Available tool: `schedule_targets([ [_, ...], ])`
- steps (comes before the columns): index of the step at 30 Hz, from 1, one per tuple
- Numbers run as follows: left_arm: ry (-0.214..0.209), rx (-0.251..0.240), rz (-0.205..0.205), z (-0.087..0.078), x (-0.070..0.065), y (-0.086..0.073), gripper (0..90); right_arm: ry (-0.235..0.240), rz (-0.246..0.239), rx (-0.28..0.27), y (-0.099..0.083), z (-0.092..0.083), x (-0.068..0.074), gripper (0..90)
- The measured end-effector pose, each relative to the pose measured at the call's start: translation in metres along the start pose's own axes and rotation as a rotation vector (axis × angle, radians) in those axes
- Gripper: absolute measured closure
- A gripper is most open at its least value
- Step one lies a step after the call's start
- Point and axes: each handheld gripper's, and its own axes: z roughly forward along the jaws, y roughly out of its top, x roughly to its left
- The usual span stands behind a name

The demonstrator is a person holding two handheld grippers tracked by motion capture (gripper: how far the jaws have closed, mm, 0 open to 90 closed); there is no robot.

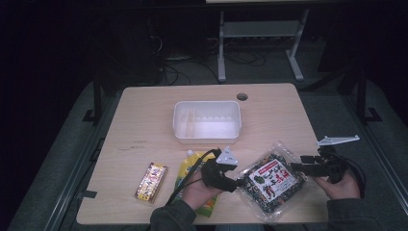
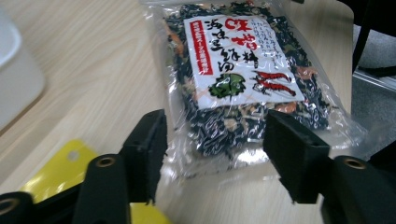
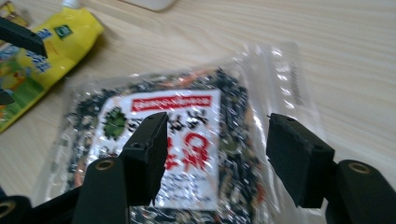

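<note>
A clear bag of dark dried seaweed mix (image 1: 272, 180) with a white label and red characters lies flat near the table's front right. My left gripper (image 1: 239, 183) reaches its left edge, jaws level with the tabletop. In the left gripper view the bag's (image 2: 243, 79) near end lies between the jaws of the left gripper (image 2: 219, 154), which stand apart without pressing on it. My right gripper (image 1: 296, 167) comes in from the bag's right side. In the right gripper view that gripper (image 3: 215, 154) hovers over the bag (image 3: 187, 140), jaws wide apart.
A white plastic tub (image 1: 207, 120) stands empty at the table's middle back. A yellow pouch (image 1: 190, 168) lies under my left hand, and a small snack packet (image 1: 151, 181) lies left of it. The wooden table (image 1: 144, 115) has a cable hole (image 1: 242, 96) at the back.
</note>
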Motion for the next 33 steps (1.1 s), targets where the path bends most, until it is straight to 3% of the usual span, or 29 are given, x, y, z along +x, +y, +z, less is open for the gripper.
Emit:
schedule_targets([
  [7,-0.018,0.066,0.000,0.021,0.000,0.004,47.5,-0.062,0.031,0.041,-0.010,-0.003,-0.014,40.4],
  [9,-0.010,0.097,0.011,0.026,0.000,0.005,49.5,-0.082,0.059,0.058,-0.014,-0.006,-0.020,42.0],
  [14,0.002,0.138,0.015,0.032,0.000,0.003,48.9,-0.114,0.076,0.081,-0.021,-0.010,-0.028,42.9],
  [22,-0.003,0.157,0.022,0.038,-0.001,0.002,49.0,-0.152,0.119,0.096,-0.037,-0.016,-0.041,43.2],
  [26,-0.001,0.155,0.022,0.038,-0.001,0.002,49.5,-0.145,0.152,0.101,-0.043,-0.018,-0.048,45.0],
  [33,-0.002,0.153,0.017,0.038,-0.001,0.002,50.2,-0.100,0.174,0.122,-0.048,-0.014,-0.052,56.8],
])
